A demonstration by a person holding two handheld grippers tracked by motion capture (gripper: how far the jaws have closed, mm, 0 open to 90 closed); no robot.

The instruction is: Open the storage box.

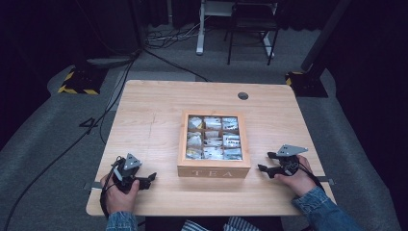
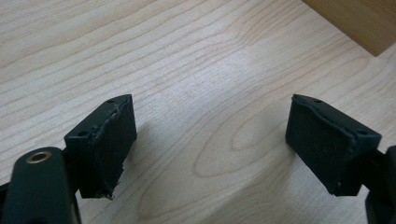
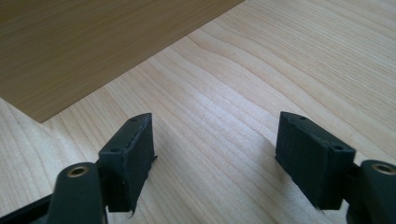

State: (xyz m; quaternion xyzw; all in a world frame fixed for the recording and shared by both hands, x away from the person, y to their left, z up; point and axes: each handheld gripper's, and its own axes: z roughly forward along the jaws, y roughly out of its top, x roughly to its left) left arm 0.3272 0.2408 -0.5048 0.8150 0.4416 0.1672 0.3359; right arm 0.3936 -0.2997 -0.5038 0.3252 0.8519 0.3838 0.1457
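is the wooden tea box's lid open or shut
Cannot tell for sure: the square wooden tea box shows its nine compartments of tea bags from above, either through a clear lid or with none.

Pale wood-grain surface point(image 1: 154, 125), light wooden tea box point(image 1: 214, 169) lettered TEA in pale capitals, white and grey sachets point(image 1: 213, 139) inside, black left gripper point(image 1: 144, 180), black right gripper point(image 1: 265, 162), grey plates, blue denim sleeves point(image 1: 325, 207), grey floor point(image 1: 43, 144).

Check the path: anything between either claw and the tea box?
Nothing visible. The left claw and right claw flank the tea box, both open and empty, with bare table between each and the box's side walls. Both gripper views show plain wood up to the box.
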